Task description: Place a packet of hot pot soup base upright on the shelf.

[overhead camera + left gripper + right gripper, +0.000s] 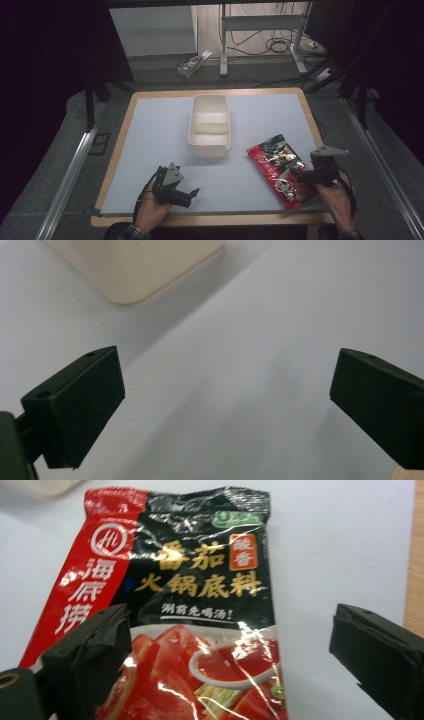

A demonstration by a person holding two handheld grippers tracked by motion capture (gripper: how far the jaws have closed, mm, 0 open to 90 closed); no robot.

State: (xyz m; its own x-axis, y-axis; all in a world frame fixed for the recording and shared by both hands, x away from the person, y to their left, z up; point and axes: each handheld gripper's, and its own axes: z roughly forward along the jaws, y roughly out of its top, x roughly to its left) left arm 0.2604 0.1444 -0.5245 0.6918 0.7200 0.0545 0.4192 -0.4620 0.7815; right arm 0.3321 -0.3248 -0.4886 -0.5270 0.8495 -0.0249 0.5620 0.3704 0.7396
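Sauce packet (190, 615): flat on the surface, right of the white box (209, 125).
Handling: likely soft, glossy, slippery; pinch the near edge.
Right claw (225, 660): released, straddling the packet.
Left claw (225, 405): released, empty.

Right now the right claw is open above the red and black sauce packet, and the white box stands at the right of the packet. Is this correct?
Not quite. The right claw is open above the sauce packet, but in the high view the white box stands at the packet's left, farther up the table.
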